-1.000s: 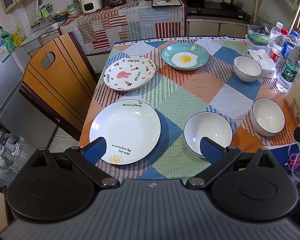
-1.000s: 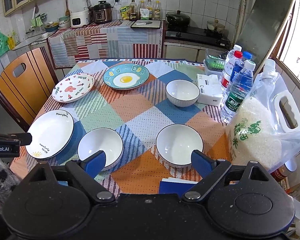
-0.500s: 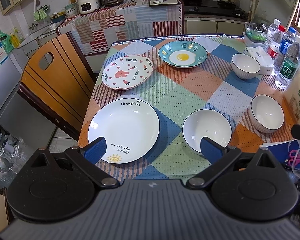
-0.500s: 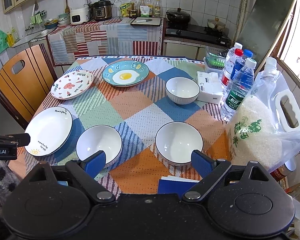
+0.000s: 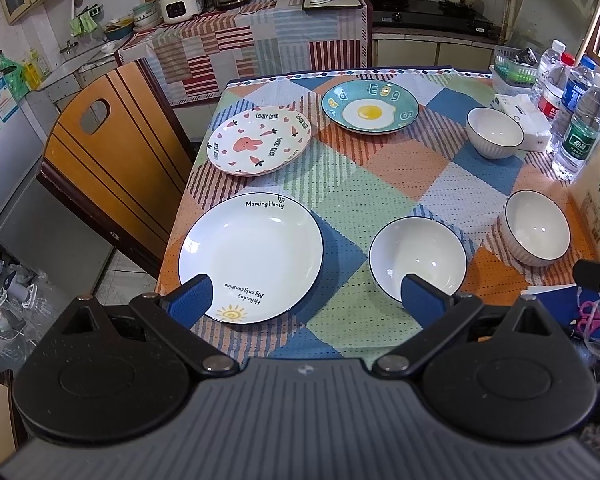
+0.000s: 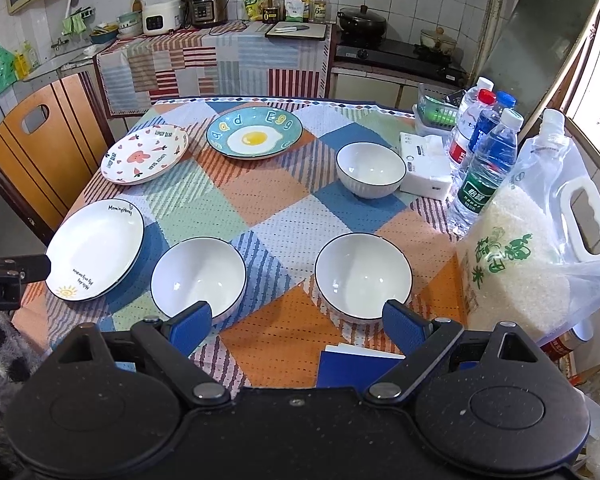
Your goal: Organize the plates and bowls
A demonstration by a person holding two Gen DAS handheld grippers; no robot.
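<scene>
Left wrist view: left gripper [image 5: 306, 300] spread wide, holding nothing, low centre of frame. White plate [image 5: 251, 257] sits lower left, its "Morning Honey" lettering at the far rim and its sun mark at the near rim, partly behind the left fingertip [image 5: 188, 299]. Near bowl [image 5: 418, 258] lower centre-right, mouth up, right fingertip overlapping its near rim. Rabbit plate [image 5: 259, 142] and egg plate [image 5: 370, 107] mid-frame, further back. Two more bowls at right [image 5: 537, 227], [image 5: 494, 132]. Wooden chair [image 5: 112, 160] at left, against the table edge.

Right wrist view: right gripper [image 6: 298, 324] also spread, empty. Its fingertips overlap the near rims of two bowls [image 6: 199, 273], [image 6: 363, 273]. Only this view shows the whole rice bag [image 6: 536, 256] at right, water bottles [image 6: 486, 160] and tissue box [image 6: 426, 168] crowding the far bowl [image 6: 371, 169]. Blue booklet [image 6: 360, 366] lies at the near table edge.
</scene>
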